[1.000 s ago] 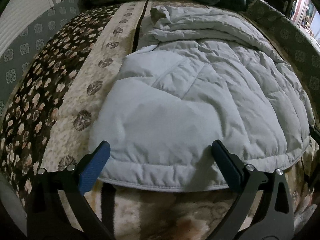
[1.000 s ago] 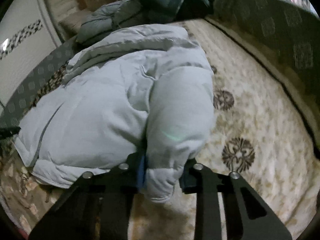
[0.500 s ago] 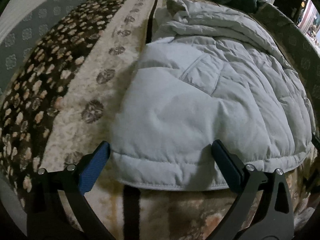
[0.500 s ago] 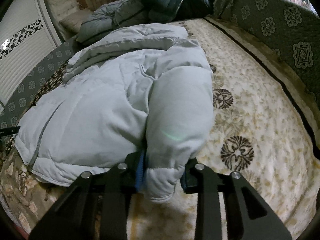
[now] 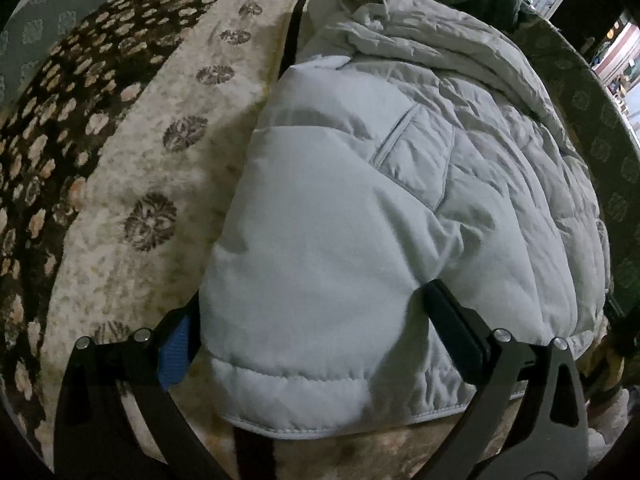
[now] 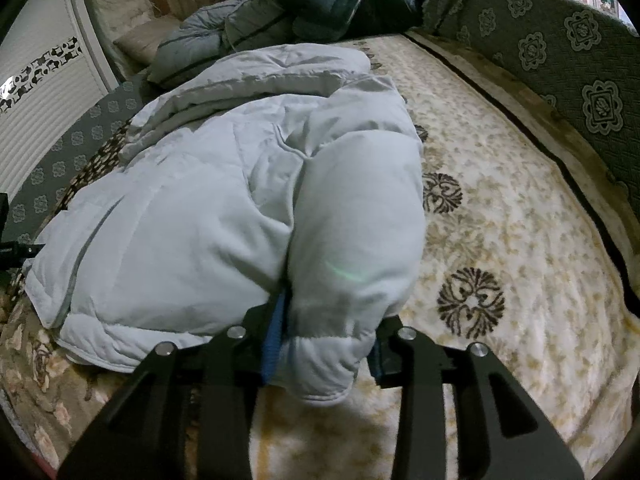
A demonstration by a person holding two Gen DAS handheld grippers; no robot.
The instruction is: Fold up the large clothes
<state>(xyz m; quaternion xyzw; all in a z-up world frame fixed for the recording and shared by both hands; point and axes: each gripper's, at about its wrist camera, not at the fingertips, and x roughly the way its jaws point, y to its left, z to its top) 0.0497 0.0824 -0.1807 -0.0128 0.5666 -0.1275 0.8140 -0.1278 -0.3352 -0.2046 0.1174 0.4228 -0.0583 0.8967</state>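
Left wrist view: pale grey puffer jacket (image 5: 360,208) lies on the bed, on a cream floral blanket (image 5: 132,184) with a dark brown flowered band at the far left. Left claw (image 5: 312,332) is spread wide, straddling the near hem corner of the jacket; the blue pad (image 5: 176,352) sits just beside the fabric edge and the black finger (image 5: 452,320) presses into the padding. No pinch, nothing gripped. A welt pocket shows on the front panel.

Right wrist view: right claw (image 6: 324,344) is clenched on the jacket's sleeve cuff (image 6: 320,376), fabric bunched between the pads and the cuff end hanging out toward the camera. The sleeve (image 6: 356,216) runs along the jacket's right edge, next to bare blanket. Dark quilted bedding (image 6: 304,12) is piled at the head of the bed.

Step, by my read: the sleeve fold, early in the task, body not yet folded. Next move likely calls for carrying the cuff across onto the jacket body while the left claw closes on the hem or pins it so the bulk doesn't drag.
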